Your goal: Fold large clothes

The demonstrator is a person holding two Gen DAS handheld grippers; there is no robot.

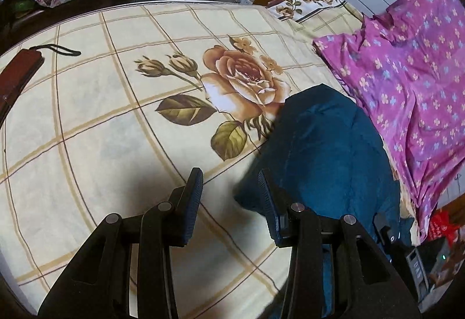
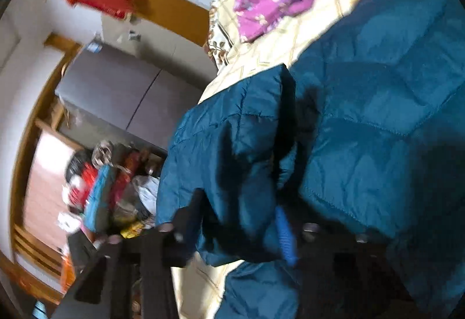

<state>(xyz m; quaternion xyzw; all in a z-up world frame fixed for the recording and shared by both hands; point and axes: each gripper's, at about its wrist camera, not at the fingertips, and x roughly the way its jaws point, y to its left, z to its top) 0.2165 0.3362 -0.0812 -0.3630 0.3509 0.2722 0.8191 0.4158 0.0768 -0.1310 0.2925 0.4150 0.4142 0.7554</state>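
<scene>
A quilted teal jacket [image 1: 328,144] lies on the bed's cream checked sheet with a rose print [image 1: 101,130]. My left gripper [image 1: 229,202] hovers over the sheet at the jacket's left edge. Its jaws stand apart and the right fingertip [image 1: 266,197] is against the fabric, with only a bulge of the hem in the gap. In the blurred right wrist view the jacket [image 2: 377,86] fills the right side. A folded part of it, a sleeve or a corner, sits between the fingers of my right gripper [image 2: 237,231], which is shut on it.
A purple flowered cloth [image 1: 407,72] is spread on the bed to the right of the jacket. A dark red flat object with a black strap [image 1: 17,72] lies at the bed's left edge. Beyond the bed are a grey cabinet [image 2: 125,92] and piles of bags and clutter [image 2: 110,191].
</scene>
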